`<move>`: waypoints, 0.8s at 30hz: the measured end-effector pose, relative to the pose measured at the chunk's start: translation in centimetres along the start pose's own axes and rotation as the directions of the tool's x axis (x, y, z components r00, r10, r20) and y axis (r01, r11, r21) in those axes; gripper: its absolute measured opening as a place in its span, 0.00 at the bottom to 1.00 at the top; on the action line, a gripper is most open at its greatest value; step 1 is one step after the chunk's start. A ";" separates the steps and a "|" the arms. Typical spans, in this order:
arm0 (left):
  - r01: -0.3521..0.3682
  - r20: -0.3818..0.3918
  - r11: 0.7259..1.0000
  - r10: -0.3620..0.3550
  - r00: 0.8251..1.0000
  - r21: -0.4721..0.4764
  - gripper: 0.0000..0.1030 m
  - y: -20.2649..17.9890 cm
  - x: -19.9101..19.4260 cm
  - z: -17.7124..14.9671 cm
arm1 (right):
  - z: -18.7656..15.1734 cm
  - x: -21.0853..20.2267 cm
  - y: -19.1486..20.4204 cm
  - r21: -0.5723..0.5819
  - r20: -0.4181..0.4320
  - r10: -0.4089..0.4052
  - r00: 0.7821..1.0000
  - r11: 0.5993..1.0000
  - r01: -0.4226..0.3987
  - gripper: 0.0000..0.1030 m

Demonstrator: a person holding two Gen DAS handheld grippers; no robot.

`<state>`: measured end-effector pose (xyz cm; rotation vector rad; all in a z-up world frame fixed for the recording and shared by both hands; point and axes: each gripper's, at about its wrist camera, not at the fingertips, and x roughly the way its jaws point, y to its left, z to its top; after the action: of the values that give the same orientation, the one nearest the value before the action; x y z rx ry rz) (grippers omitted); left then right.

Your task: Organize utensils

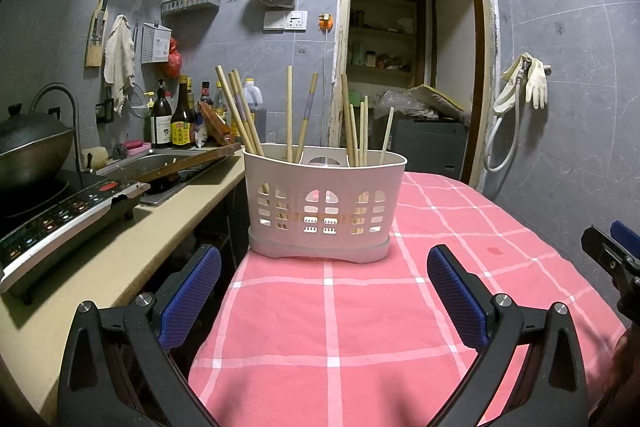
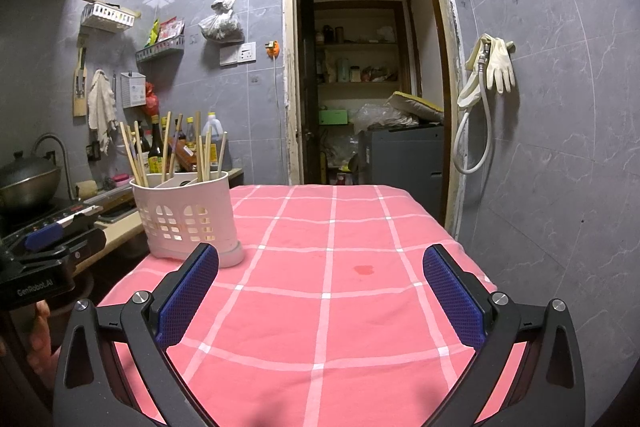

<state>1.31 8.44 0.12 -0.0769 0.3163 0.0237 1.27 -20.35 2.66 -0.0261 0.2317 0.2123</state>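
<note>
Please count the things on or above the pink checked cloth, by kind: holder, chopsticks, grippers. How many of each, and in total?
White holder: 1
Chopsticks standing in it: 10, though those on the right overlap
Hand-held grippers: 2, the left hand-held gripper and the right hand-held gripper, both open
Total: 13

My white plastic utensil holder (image 1: 325, 205) stands upright at the far left corner of the table's pink checked cloth (image 1: 332, 311), its perforated front facing me. Wooden chopsticks (image 1: 242, 115) stand leaning inside it, spread across its compartments, tips up.
</note>
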 end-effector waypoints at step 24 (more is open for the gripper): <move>-0.002 0.001 1.000 0.002 1.000 -0.004 0.98 0.0 0.0 0.0 | -0.1 -0.1 0.0 0.003 0.000 0.001 1.000 1.000 -0.001 1.00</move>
<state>1.27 8.40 0.15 -0.0804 0.3154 0.0262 1.18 -20.36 2.61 -0.0234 0.2319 0.2126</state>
